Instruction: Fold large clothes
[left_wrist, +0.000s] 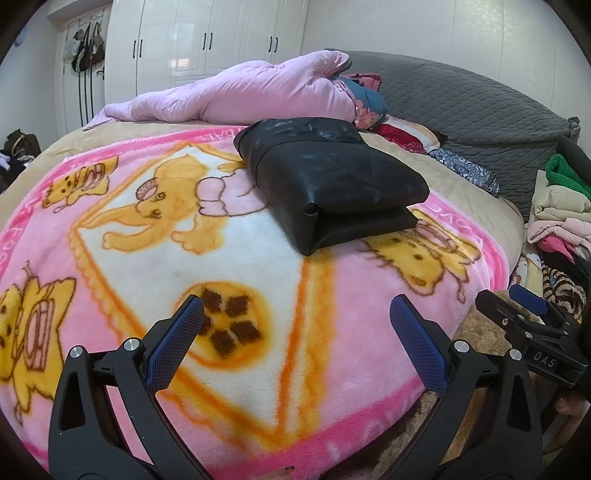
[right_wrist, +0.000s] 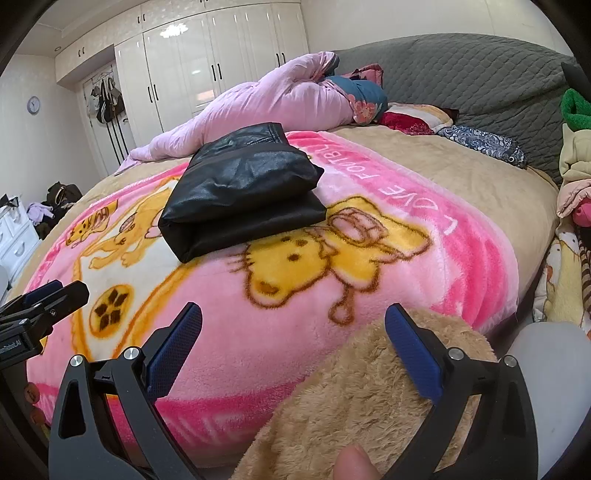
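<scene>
- Where the pink cartoon blanket (left_wrist: 258, 258) covers the bed (right_wrist: 480, 177), a folded black leather garment (left_wrist: 332, 177) lies on it, untouched.
- Left gripper (left_wrist: 295, 347): released, jaws wide, empty.
- Right gripper (right_wrist: 293, 345): released, above tan plush fabric (right_wrist: 351, 398).

Folded black leather garment (right_wrist: 242, 192) lies on pink cartoon blanket (right_wrist: 369, 295)

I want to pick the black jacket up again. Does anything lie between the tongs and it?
Nothing visible does. Only the bare pink blanket lies between the open left tongs and the folded black jacket; the same holds for the open right tongs.
</scene>
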